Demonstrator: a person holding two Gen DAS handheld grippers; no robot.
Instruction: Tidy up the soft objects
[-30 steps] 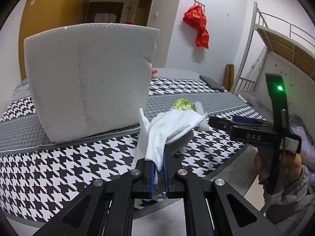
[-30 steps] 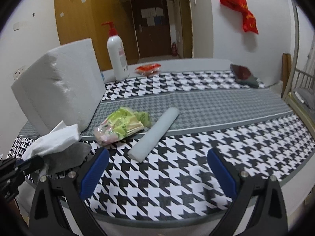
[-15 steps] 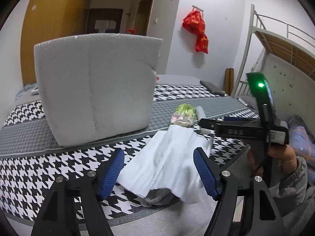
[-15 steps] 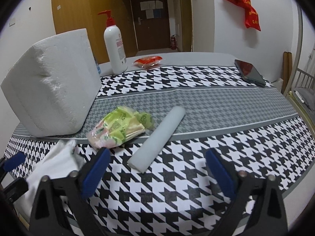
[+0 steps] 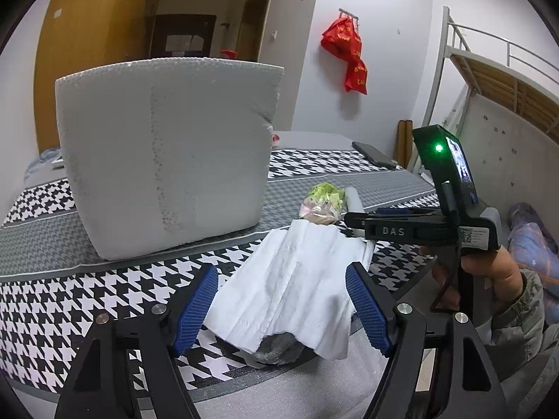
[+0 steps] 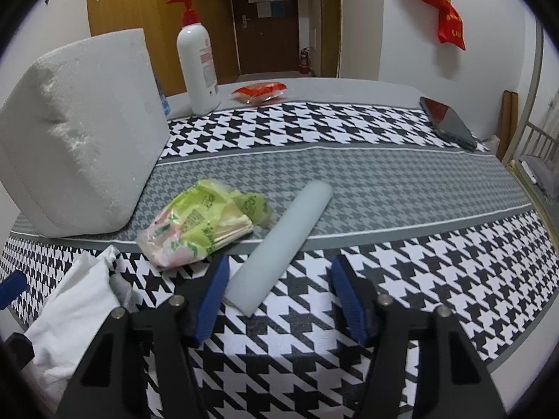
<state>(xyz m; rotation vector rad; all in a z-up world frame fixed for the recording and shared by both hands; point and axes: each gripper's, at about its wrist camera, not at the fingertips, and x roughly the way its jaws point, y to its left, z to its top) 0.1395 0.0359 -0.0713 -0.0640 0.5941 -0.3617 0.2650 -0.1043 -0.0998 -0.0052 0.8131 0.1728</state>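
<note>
My left gripper [image 5: 281, 310] is open. A white cloth [image 5: 290, 286] lies loose between its blue pads, draped over a grey lump [image 5: 279, 347] at the table's near edge; the pads do not press it. My right gripper [image 6: 279, 293] has its jaws closing around the near end of a pale foam roll [image 6: 283, 244], with a gap still showing on the right side. A green snack packet [image 6: 206, 227] lies just left of the roll. The big white foam block [image 5: 167, 153] stands behind the cloth.
A pump bottle [image 6: 197, 59], a red packet [image 6: 260, 91] and a dark phone [image 6: 449, 127] lie at the far side of the houndstooth tablecloth [image 6: 384, 181]. A hand [image 5: 489, 272] holds the right gripper [image 5: 353, 217] beside the cloth. A bunk bed [image 5: 489, 70] stands to the right.
My left gripper has opened and let go of the white cloth, which now lies spread over the grey lump. My right gripper has come closer to the foam roll and its jaws have narrowed.
</note>
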